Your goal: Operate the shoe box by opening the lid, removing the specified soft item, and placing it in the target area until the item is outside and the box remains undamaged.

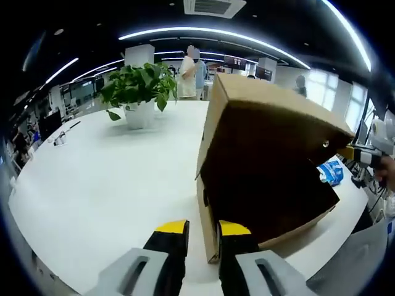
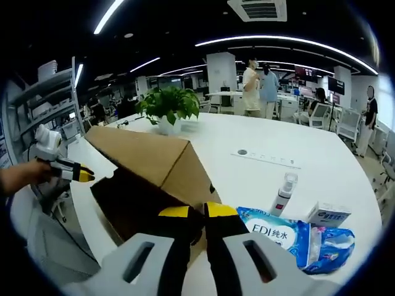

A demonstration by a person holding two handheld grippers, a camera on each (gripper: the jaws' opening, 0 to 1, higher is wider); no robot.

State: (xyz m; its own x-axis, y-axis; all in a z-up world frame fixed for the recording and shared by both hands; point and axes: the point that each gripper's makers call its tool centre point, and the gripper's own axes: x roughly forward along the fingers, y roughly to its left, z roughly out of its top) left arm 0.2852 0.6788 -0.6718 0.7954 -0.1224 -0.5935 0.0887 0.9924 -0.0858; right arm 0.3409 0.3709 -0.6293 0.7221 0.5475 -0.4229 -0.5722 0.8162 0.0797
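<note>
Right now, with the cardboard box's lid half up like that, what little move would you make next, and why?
Probably swing the lid further back. It only tilts over the shoe box, whose inside is dark, so no soft item can be seen yet. The left gripper seems to pinch the box's end wall and the right gripper is at its edge.

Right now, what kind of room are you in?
Probably a big open office. There's a long white table with a potted plant on it, strip lights on the ceiling, and people standing among desks farther back.
</note>
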